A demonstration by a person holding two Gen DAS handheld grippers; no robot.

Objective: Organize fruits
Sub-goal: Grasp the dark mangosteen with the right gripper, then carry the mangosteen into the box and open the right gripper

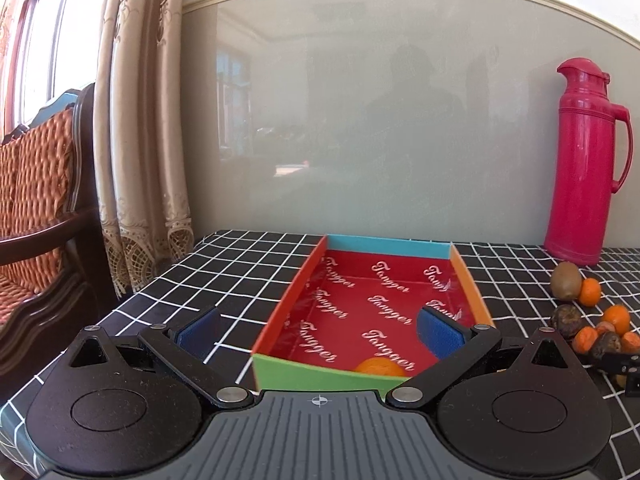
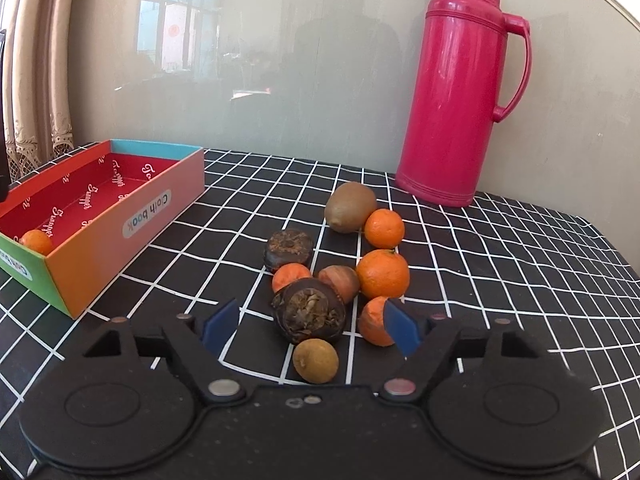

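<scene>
The right gripper (image 2: 312, 326) hangs wide open and empty over the fruit pile, its blue pads straddling the dark fruit (image 2: 309, 309) just ahead, with a small yellow fruit (image 2: 315, 361) nearer still, between the fingers. The main risk is crowding: the dark fruit touches a small orange (image 2: 291, 276) and a reddish-brown fruit (image 2: 340, 282) behind it, and the right pad (image 2: 402, 326) already overlaps another orange (image 2: 372, 322), so closing here could, I judge, nudge or roll neighbours across the cloth (image 2: 500, 264), or catch two fruits at once. Round fruit may also squirt out of flat pads if pinched off-centre. A larger orange (image 2: 383, 274), a further orange (image 2: 384, 228) and a kiwi (image 2: 350, 207) lie farther ahead; the flask (image 2: 460, 92) stands well beyond, to the right. The box (image 2: 120, 236) sits ahead and to the left of this gripper, holding one orange (image 2: 36, 242) in its near corner and otherwise bare. The left gripper (image 1: 320, 330) is likewise wide open, gripping nothing, its right pad over the box's (image 1: 276, 312) near end, where the same orange (image 1: 378, 367) rests just ahead; dropping lower could, I think, knock the thin wall.
</scene>
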